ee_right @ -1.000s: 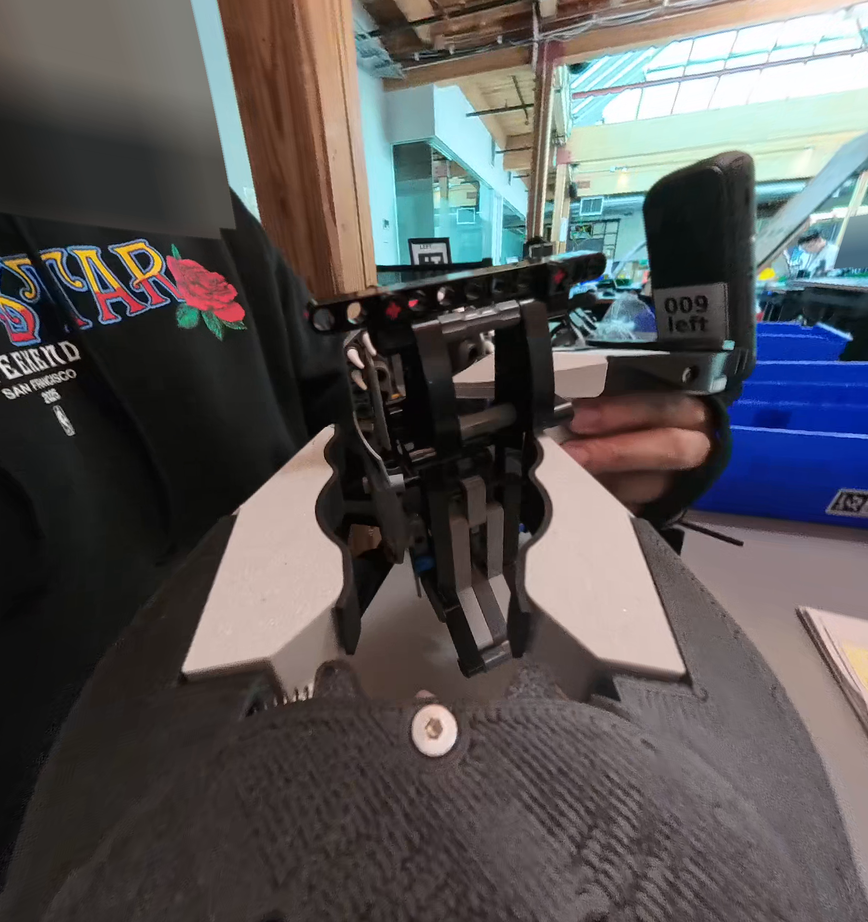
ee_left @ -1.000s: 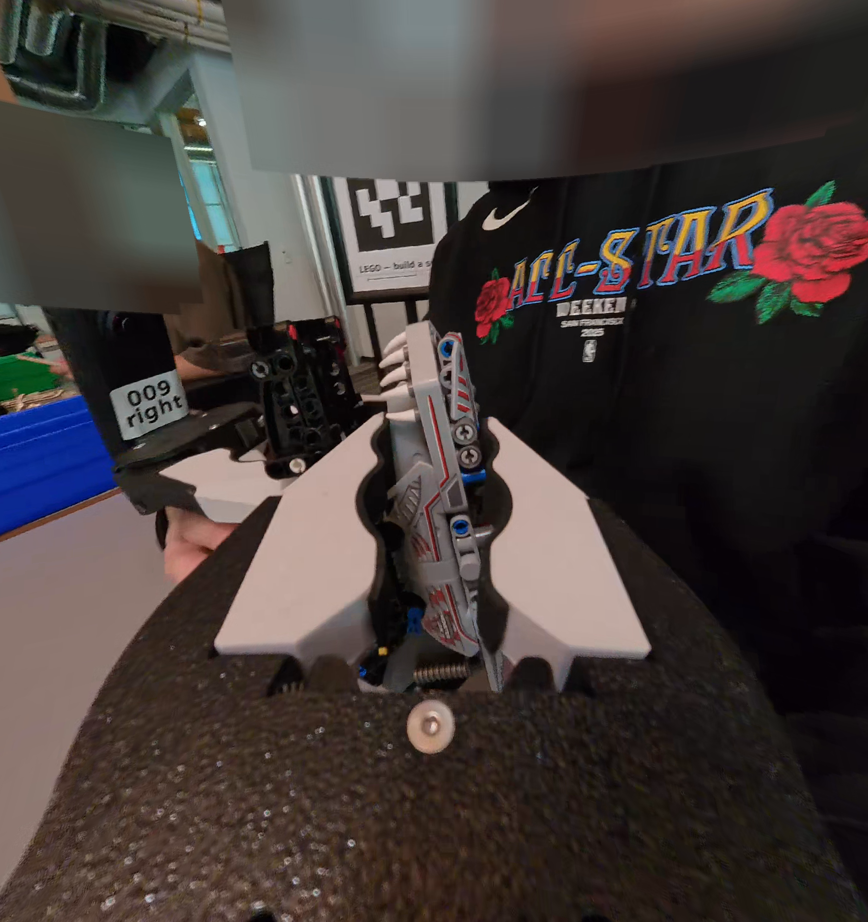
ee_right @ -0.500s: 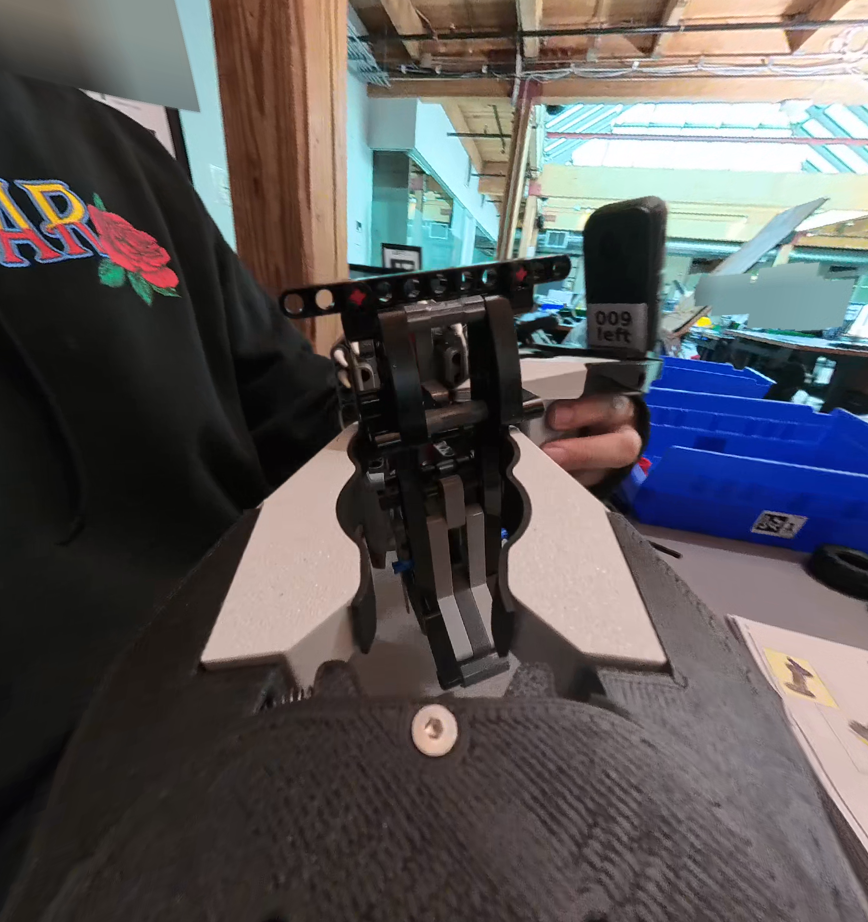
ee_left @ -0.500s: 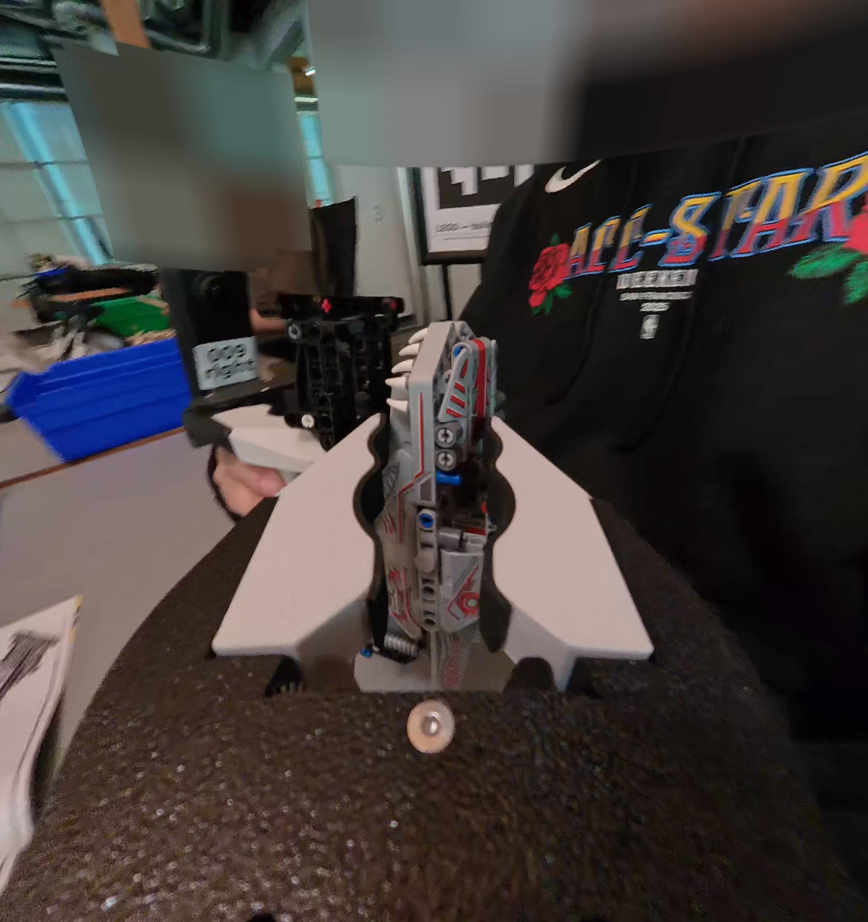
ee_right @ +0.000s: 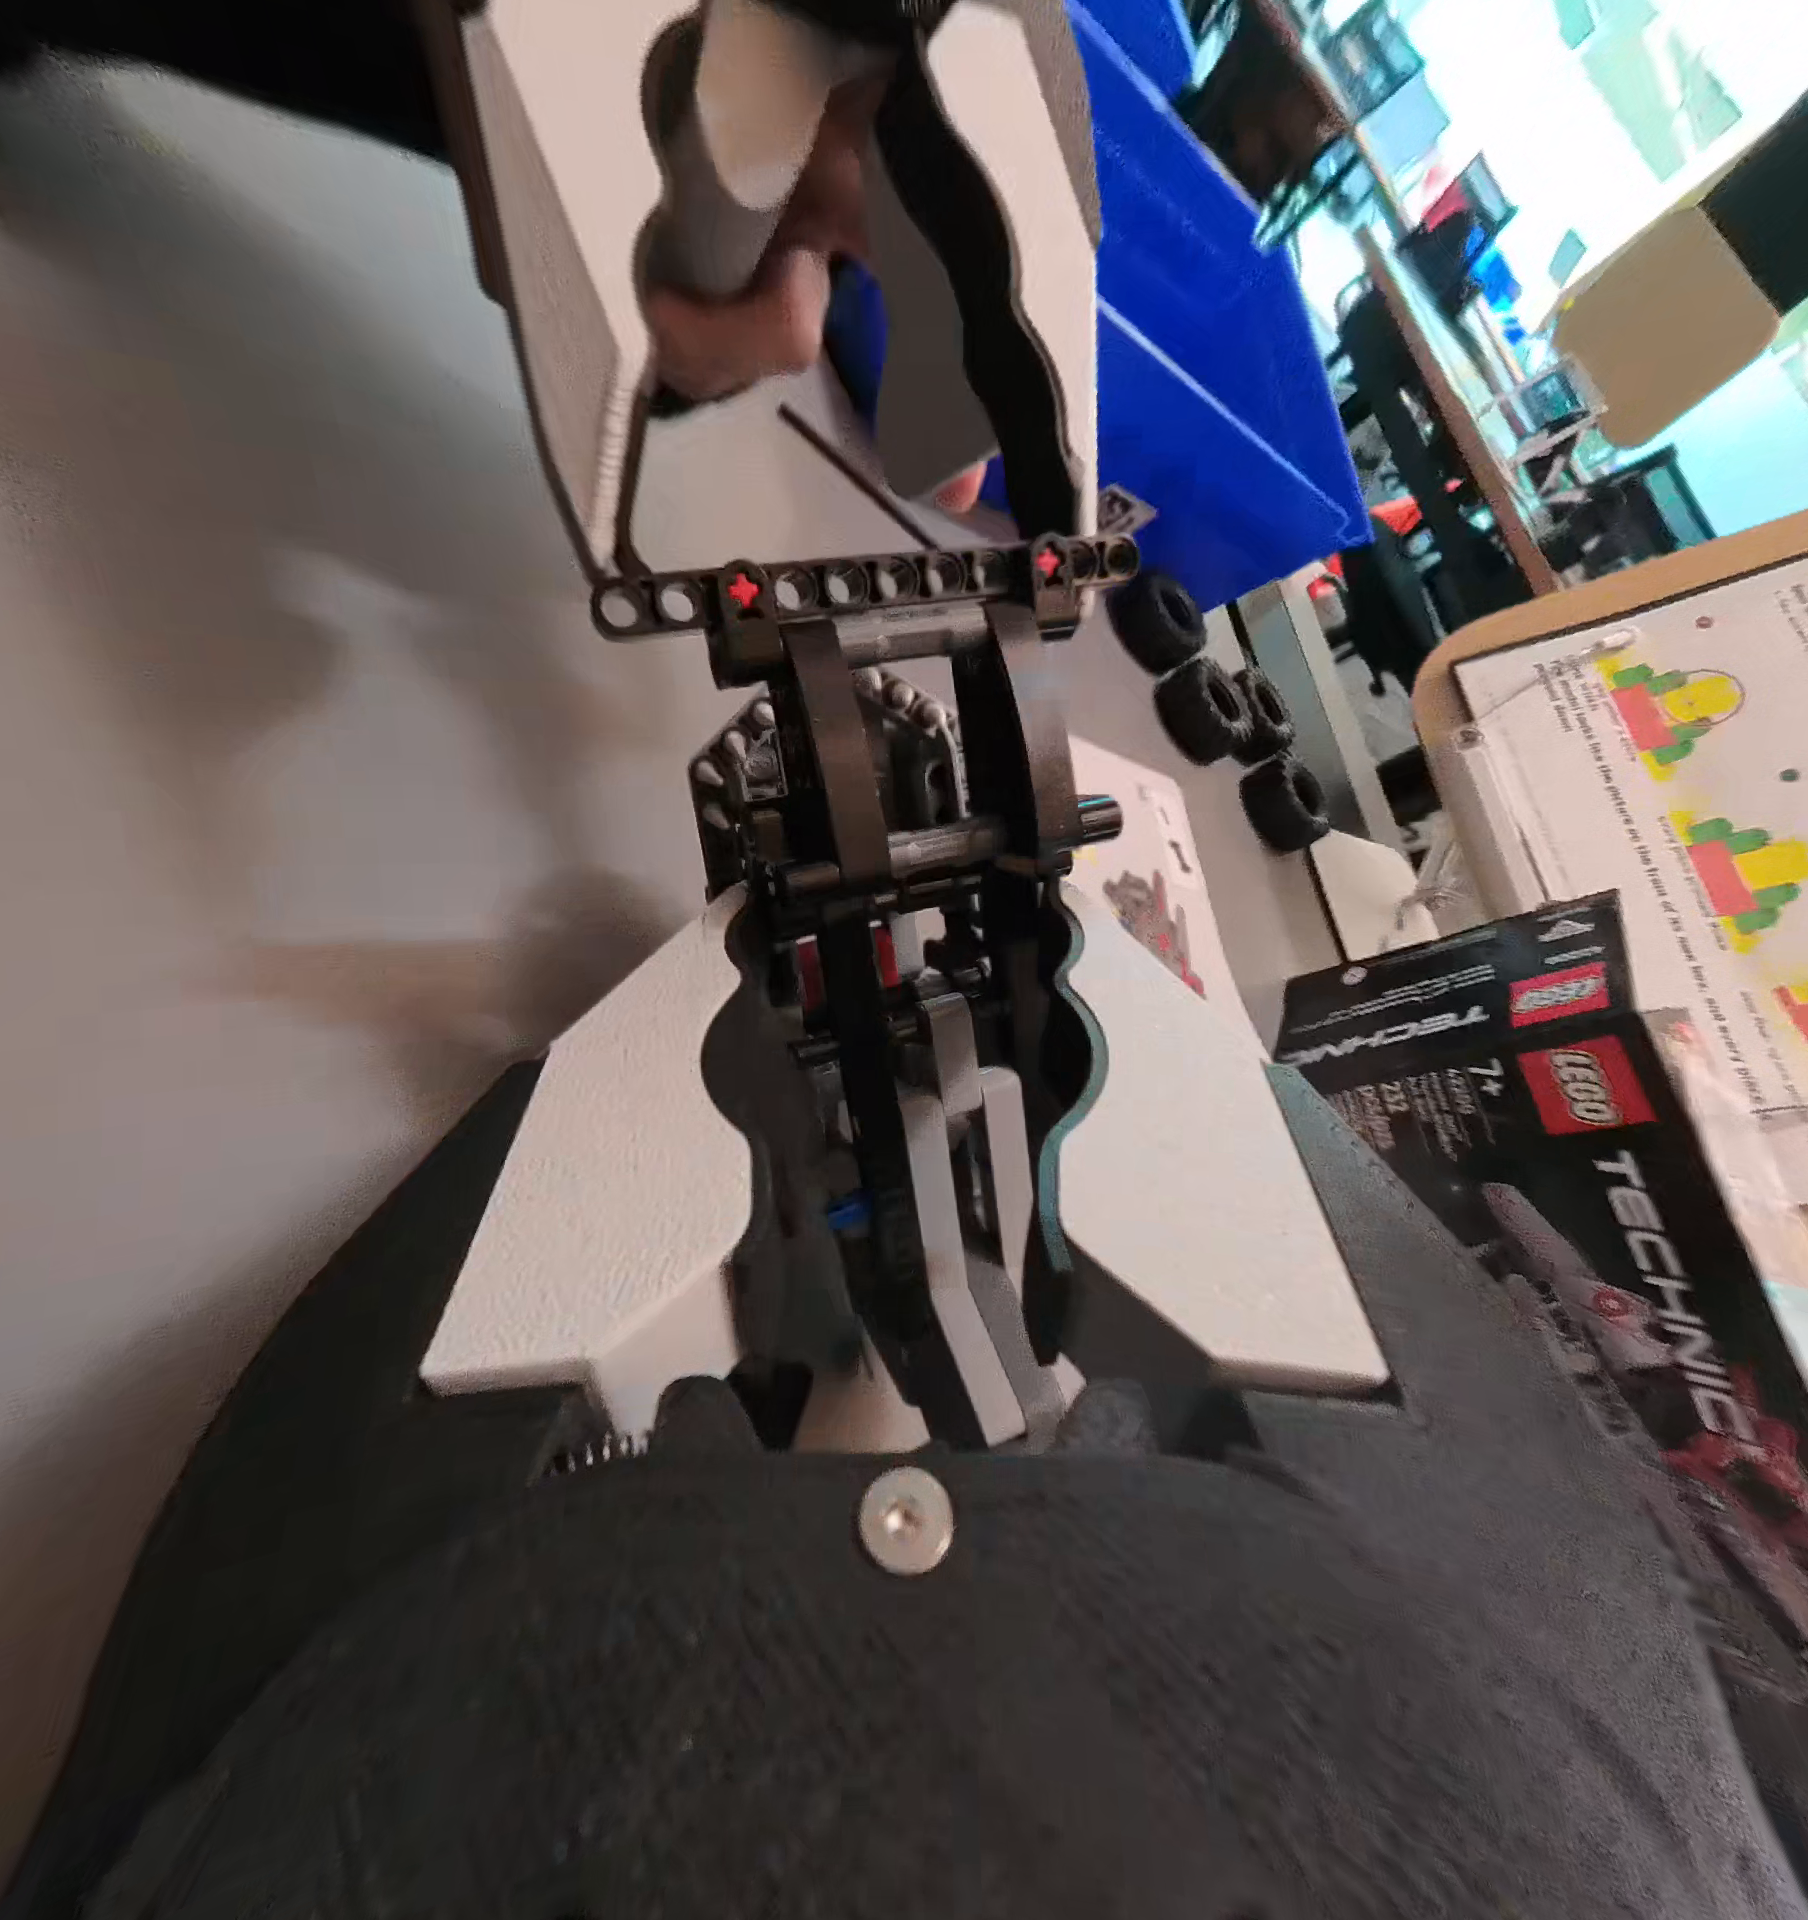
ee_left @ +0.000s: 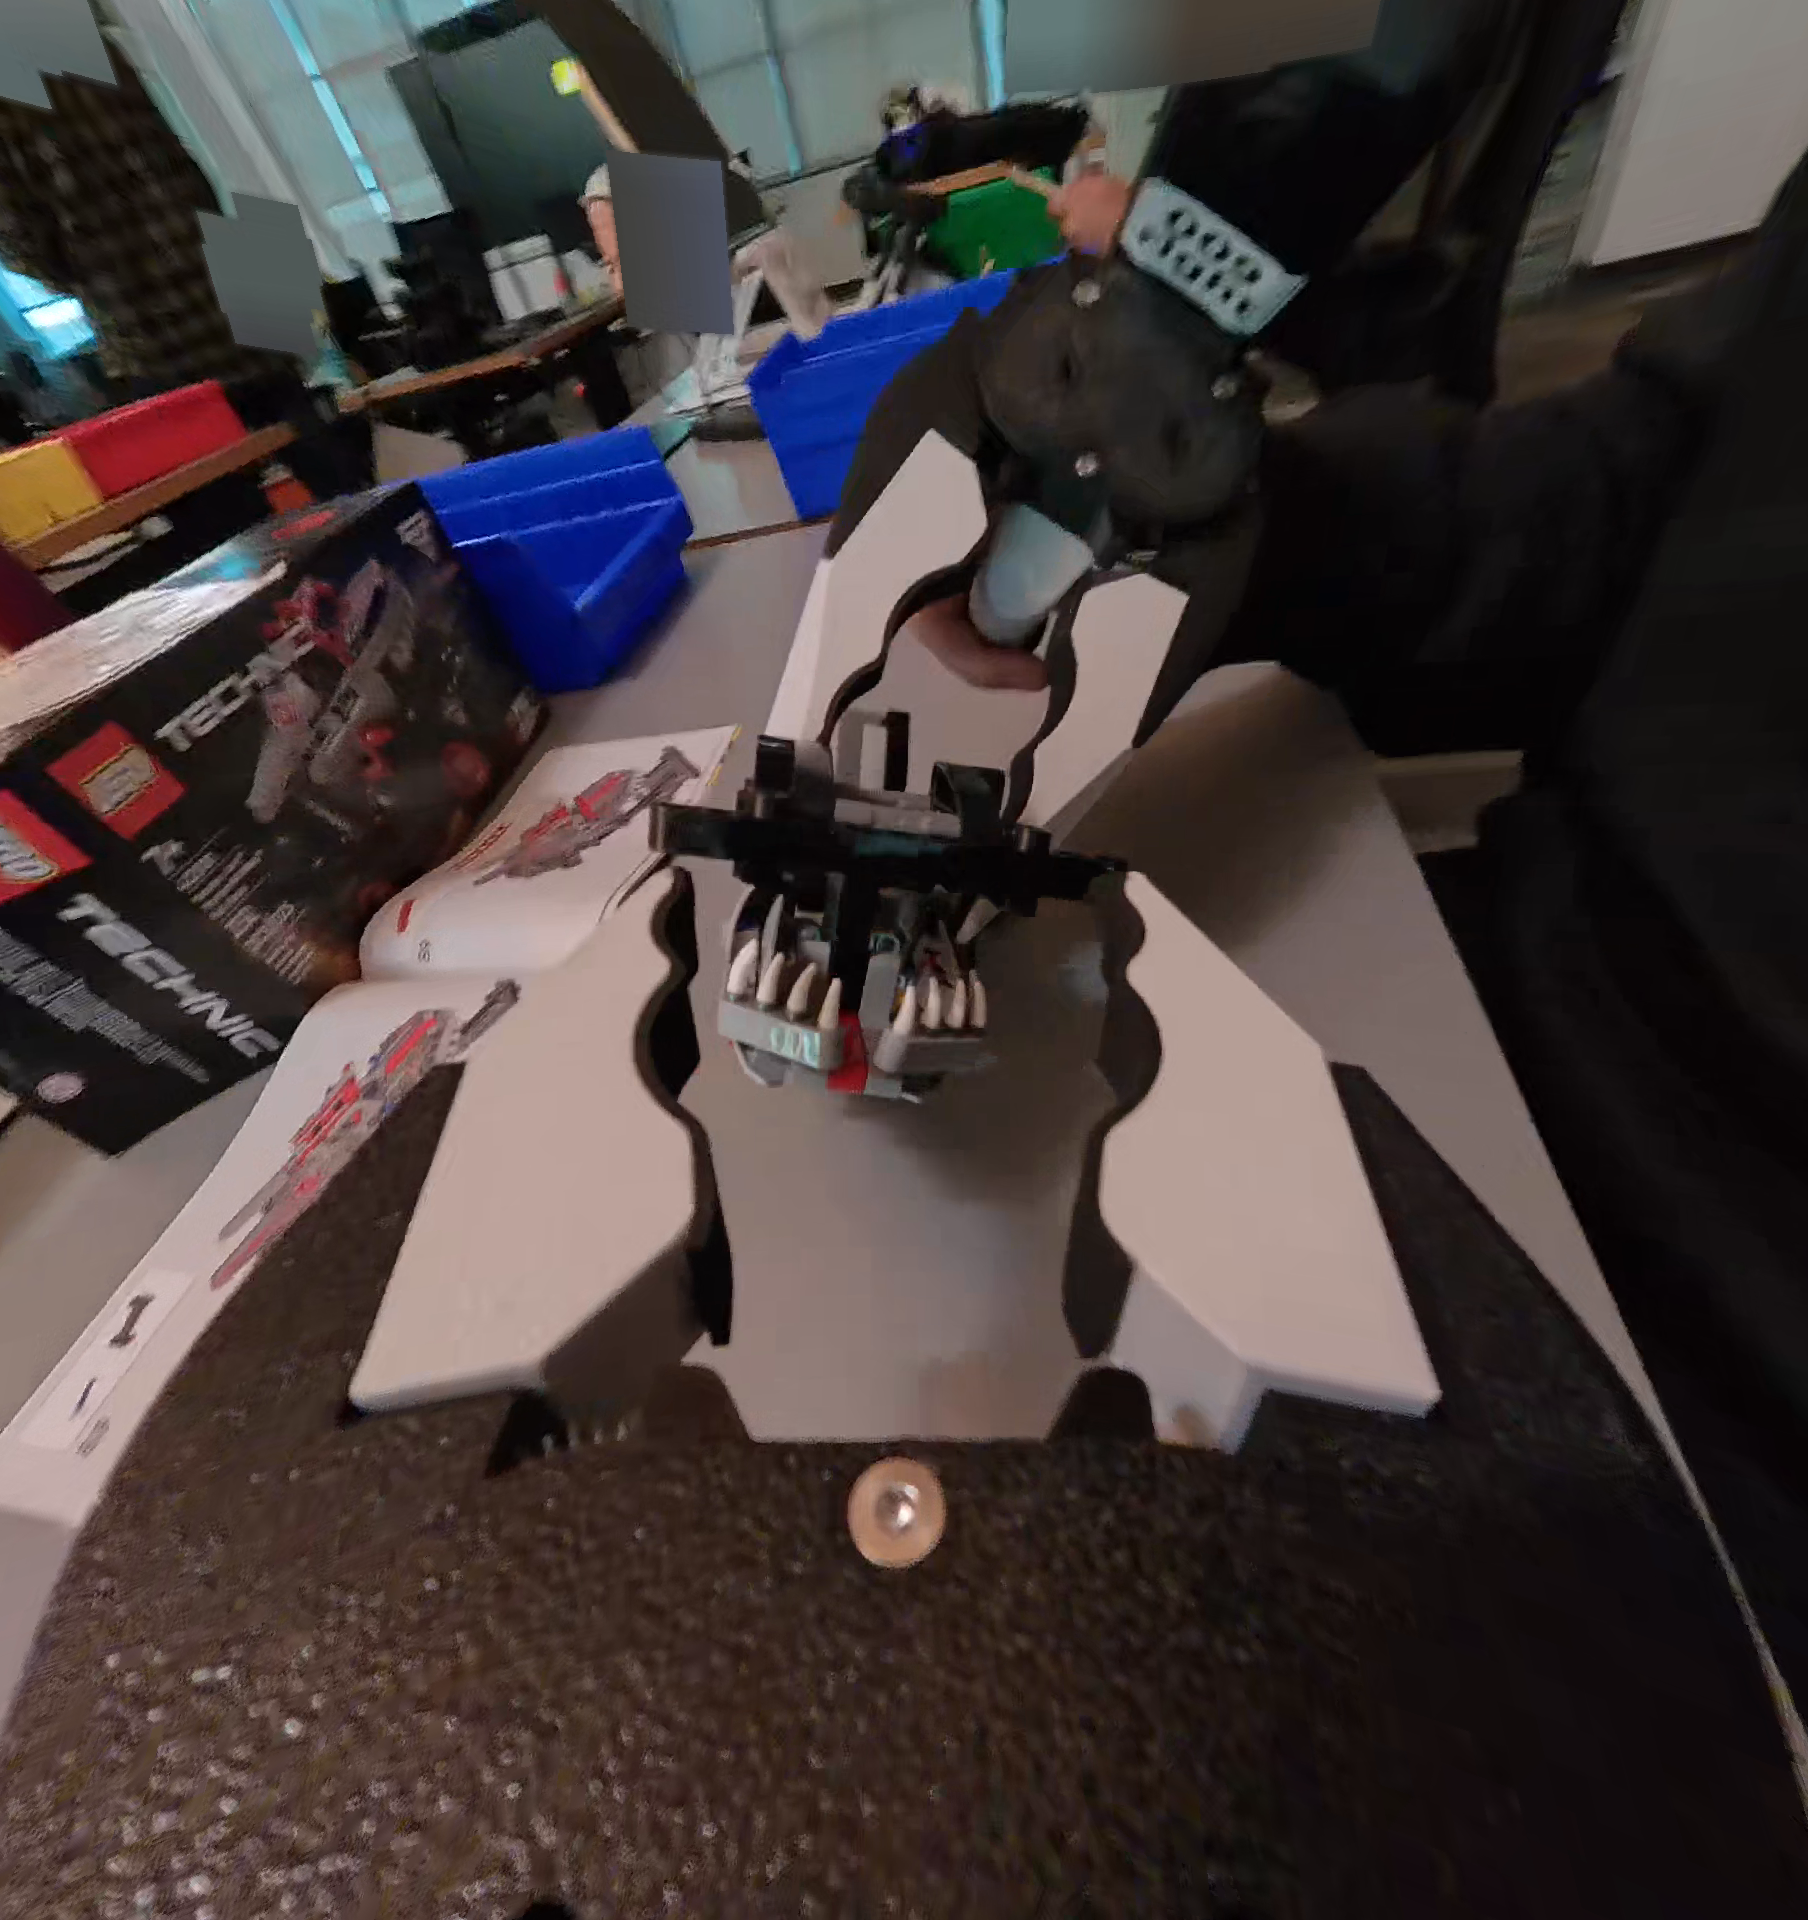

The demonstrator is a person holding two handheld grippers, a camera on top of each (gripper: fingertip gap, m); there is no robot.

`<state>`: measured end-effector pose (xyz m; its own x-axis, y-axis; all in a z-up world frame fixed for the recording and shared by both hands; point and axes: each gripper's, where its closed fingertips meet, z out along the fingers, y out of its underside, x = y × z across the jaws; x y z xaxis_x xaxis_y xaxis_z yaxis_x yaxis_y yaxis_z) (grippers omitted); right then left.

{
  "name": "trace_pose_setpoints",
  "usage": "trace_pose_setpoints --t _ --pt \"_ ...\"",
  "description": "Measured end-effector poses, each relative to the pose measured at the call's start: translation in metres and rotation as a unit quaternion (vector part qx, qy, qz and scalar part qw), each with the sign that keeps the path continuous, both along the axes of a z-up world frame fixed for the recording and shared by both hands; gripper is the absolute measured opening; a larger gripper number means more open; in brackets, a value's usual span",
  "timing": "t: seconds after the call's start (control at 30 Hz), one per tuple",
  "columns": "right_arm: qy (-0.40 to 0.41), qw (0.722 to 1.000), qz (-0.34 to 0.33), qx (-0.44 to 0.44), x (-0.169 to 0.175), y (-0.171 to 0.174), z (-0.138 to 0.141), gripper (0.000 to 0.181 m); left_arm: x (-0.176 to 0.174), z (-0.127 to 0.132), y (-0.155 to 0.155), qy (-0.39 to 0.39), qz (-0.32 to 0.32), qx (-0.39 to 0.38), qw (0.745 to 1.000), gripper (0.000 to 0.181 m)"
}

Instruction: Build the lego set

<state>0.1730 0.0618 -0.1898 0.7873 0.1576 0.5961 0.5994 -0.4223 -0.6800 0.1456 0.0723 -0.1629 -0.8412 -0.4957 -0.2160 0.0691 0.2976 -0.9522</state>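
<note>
The lego model (ee_left: 858, 997) is a grey jaw with white teeth on a black frame, topped by a long black beam. In the right wrist view, my right gripper (ee_right: 900, 904) is shut on the model's black frame (ee_right: 910, 810) and holds it above the table. My left gripper (ee_left: 895, 883) is open, its fingertips either side of the model near the beam's ends, clear of the grey jaw. The right gripper (ee_left: 941, 748) faces it from the far side. The left gripper also shows in the right wrist view (ee_right: 838, 561), open, beyond the beam.
A black lego box (ee_left: 152, 831) stands at the left, with an open instruction booklet (ee_left: 567, 831) beside it on the grey table (ee_left: 723, 644). Blue bins (ee_left: 567, 540) stand behind. In the right wrist view, several black tyres (ee_right: 1222, 707) lie near a board with a picture sheet (ee_right: 1658, 779).
Both grippers have swung from in front of the person's chest down toward the table. My left gripper has opened and let go of the model. The right gripper still holds it.
</note>
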Motion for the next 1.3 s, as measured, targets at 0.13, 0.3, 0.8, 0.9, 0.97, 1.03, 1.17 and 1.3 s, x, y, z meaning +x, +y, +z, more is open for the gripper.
trace_pose_setpoints --t 0.13,0.3,0.8,0.9,0.97,1.03,1.17,1.3 --pt "-0.012 1.000 -0.013 -0.005 0.006 0.001 -0.003 0.052 0.000 -0.005 0.004 -0.027 0.029 0.006 0.999 0.072" --pt "-0.044 0.998 -0.036 -0.004 0.007 0.000 -0.003 0.051 -0.004 0.005 0.013 -0.066 0.070 0.057 0.994 0.078" --pt "-0.080 0.995 -0.022 -0.056 -0.003 0.016 -0.019 0.052 0.015 -0.035 0.001 -0.012 0.189 0.279 0.941 0.063" --pt "-0.066 0.996 0.001 -0.056 -0.005 0.015 -0.019 0.052 0.017 -0.035 0.003 0.030 0.186 0.275 0.943 0.055" --pt "-0.055 0.996 0.024 -0.060 -0.007 0.011 -0.020 0.051 0.015 -0.039 0.005 0.049 0.171 0.286 0.942 0.055" --pt "-0.039 0.997 0.038 -0.061 -0.005 0.006 -0.018 0.052 0.016 -0.042 0.009 0.050 0.167 0.300 0.938 0.055" --pt "0.022 0.997 0.044 -0.060 0.006 -0.010 -0.005 0.061 0.016 -0.039 0.004 0.032 0.155 0.282 0.946 0.054" --pt "0.039 0.993 0.060 -0.092 0.009 -0.015 -0.013 0.070 0.017 -0.034 -0.005 0.012 0.147 0.261 0.954 0.054"
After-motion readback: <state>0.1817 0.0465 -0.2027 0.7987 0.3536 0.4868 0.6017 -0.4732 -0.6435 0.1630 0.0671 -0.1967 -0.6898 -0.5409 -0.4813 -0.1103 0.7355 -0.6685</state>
